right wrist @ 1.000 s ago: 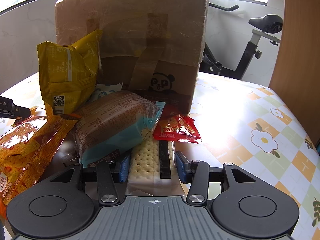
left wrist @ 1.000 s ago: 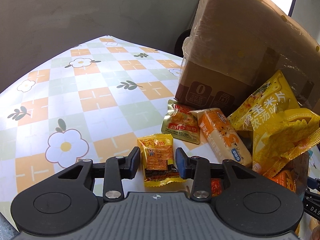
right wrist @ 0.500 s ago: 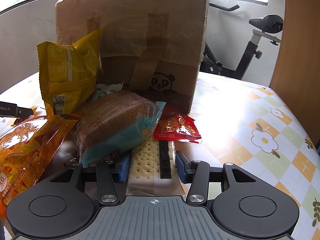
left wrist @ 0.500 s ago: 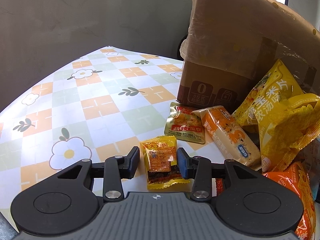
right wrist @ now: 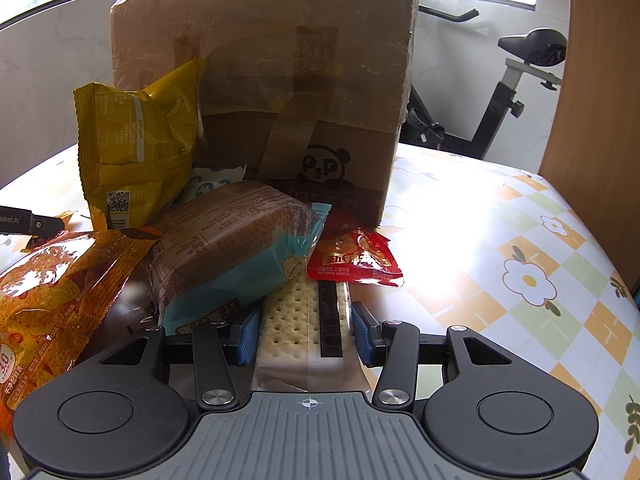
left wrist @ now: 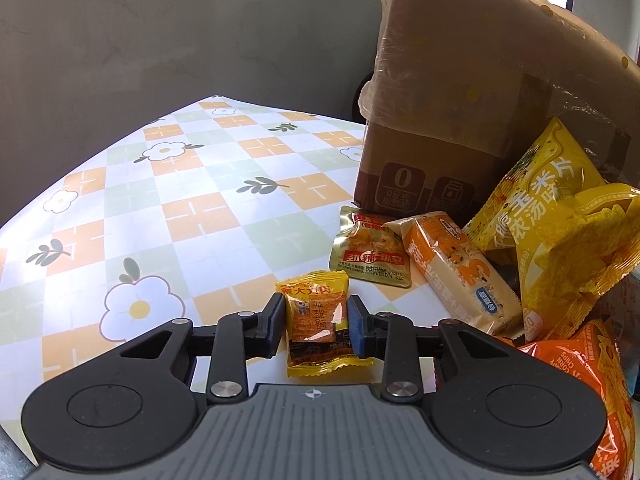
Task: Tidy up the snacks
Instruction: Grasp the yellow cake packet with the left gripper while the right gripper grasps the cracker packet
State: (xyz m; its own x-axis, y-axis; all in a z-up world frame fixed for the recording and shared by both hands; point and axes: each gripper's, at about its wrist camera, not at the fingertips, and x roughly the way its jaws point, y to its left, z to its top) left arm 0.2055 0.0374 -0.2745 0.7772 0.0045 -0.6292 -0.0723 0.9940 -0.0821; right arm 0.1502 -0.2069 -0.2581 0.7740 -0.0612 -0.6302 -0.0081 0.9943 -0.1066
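Note:
In the left wrist view my left gripper (left wrist: 316, 322) is shut on a small yellow-orange snack packet (left wrist: 317, 320), its pads pressing both sides, just above the flowered tablecloth (left wrist: 192, 216). In the right wrist view my right gripper (right wrist: 306, 326) straddles a clear pack of crackers (right wrist: 298, 316); both blue pads touch its sides. A brown-and-teal bread pack (right wrist: 236, 252) lies partly over the crackers. A red packet (right wrist: 354, 260) lies just ahead.
A tall taped cardboard box (left wrist: 472, 100) (right wrist: 272, 80) stands behind the pile. Around it lie a yellow chip bag (left wrist: 560, 232) (right wrist: 136, 144), an orange chip bag (right wrist: 56, 304), an orange biscuit pack (left wrist: 456, 272) and a gold packet (left wrist: 370, 252). An exercise bike (right wrist: 516, 92) stands beyond the table.
The left gripper has closed onto the small yellow-orange packet and lifted it slightly, with the view tilting up. The right gripper has not moved.

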